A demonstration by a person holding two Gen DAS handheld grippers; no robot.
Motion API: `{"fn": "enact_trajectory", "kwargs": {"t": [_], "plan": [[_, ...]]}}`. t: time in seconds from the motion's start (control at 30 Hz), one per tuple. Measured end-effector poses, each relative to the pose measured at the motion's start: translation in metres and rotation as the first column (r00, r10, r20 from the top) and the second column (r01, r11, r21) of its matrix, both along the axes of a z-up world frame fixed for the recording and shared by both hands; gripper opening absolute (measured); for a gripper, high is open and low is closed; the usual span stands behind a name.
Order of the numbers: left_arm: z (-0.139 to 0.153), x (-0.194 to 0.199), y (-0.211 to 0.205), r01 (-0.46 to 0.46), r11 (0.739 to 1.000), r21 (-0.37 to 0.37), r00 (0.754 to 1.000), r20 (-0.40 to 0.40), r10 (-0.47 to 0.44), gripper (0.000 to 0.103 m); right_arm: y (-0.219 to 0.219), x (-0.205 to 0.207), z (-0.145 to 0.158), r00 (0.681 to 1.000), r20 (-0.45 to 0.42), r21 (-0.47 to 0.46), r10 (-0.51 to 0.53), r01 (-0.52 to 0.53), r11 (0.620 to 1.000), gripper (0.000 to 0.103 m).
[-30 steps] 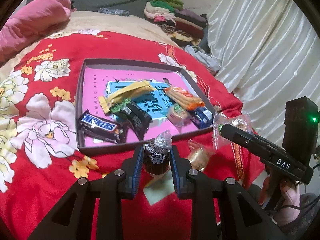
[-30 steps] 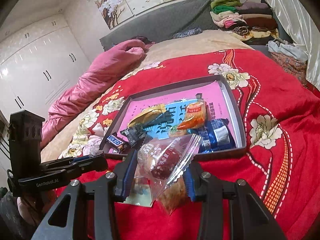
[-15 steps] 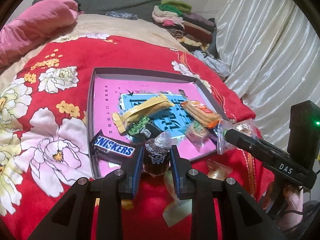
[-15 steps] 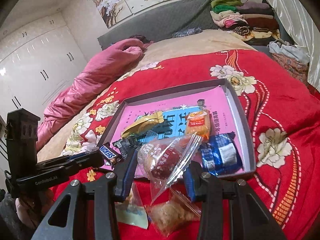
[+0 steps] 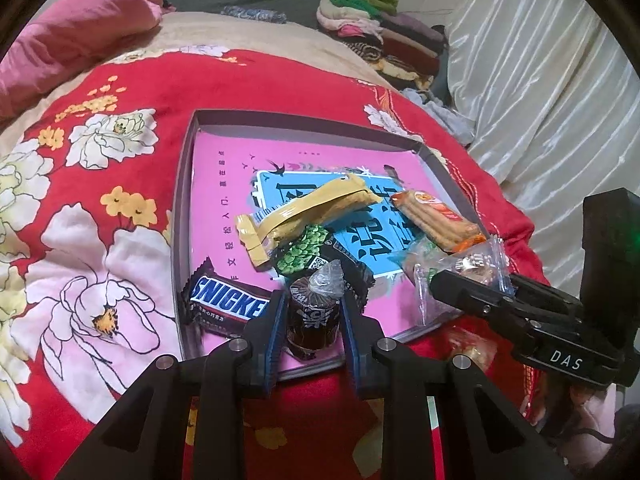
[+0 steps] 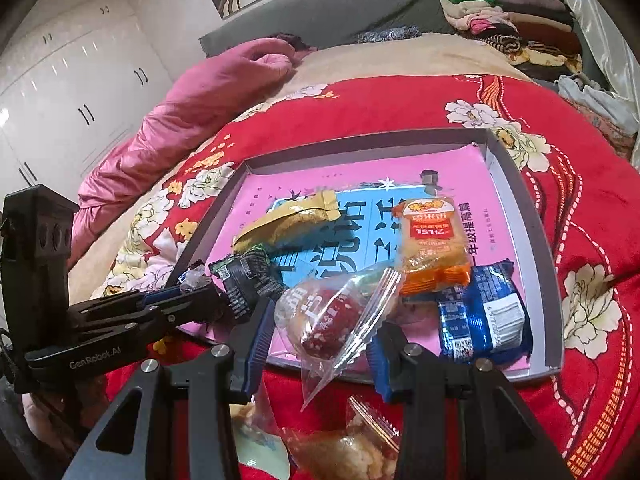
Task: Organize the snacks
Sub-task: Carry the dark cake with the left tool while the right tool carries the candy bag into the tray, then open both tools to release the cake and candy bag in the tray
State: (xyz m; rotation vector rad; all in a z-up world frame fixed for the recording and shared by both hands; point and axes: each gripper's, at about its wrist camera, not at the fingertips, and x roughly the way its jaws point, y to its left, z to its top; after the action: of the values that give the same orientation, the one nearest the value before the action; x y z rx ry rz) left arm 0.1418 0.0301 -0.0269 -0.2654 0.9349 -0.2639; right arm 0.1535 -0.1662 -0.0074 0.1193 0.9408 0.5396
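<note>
A shallow grey tray [image 5: 181, 184] with a pink and blue liner lies on the red floral bedspread; it also shows in the right wrist view [image 6: 536, 240]. It holds a Snickers bar [image 5: 224, 304], a yellow packet [image 5: 312, 208], a green-black packet [image 5: 308, 254], an orange cracker pack [image 6: 432, 240] and a blue packet [image 6: 484, 320]. My left gripper [image 5: 314, 320] is shut on a small dark wrapped snack [image 5: 314, 316] over the tray's near edge. My right gripper [image 6: 320, 328] is shut on a clear-wrapped red snack [image 6: 332, 316] over the near edge.
A clear-wrapped pastry [image 6: 348, 448] and a pale packet [image 6: 260, 456] lie on the bedspread below the right gripper. A pink quilt [image 6: 192, 100] lies far left. Folded clothes [image 6: 512, 28] are stacked at the back right. White curtains [image 5: 540, 80] hang on the right.
Both grippers have moved forward with their snacks, from short of the tray to over its near edge. The loose packets on the bedspread stay behind.
</note>
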Motion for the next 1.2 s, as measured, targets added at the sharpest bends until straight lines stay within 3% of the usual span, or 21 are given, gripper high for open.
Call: {"fn": "enact_trajectory", "kwargs": {"t": [0.43, 0.7, 1.2], "plan": [[-0.001, 0.004, 0.007, -0.031, 1.0, 0.005, 0.999, 0.012, 0.031, 0.028, 0.018, 0.004, 0.0, 0.999, 0.032, -0.078, 0.035, -0.032, 0.996, 0.044], [0.0, 0.004, 0.011, -0.045, 0.999, 0.007, 0.999, 0.012, 0.045, 0.03, 0.006, -0.002, 0.009, 0.999, 0.053, -0.061, -0.003, 0.006, 0.998, 0.049], [0.011, -0.003, 0.01, -0.021, 1.0, -0.008, 1.0, 0.017, 0.022, 0.061, -0.023, -0.021, 0.026, 0.994, 0.089, -0.031, -0.069, 0.072, 0.997, 0.056]]}}
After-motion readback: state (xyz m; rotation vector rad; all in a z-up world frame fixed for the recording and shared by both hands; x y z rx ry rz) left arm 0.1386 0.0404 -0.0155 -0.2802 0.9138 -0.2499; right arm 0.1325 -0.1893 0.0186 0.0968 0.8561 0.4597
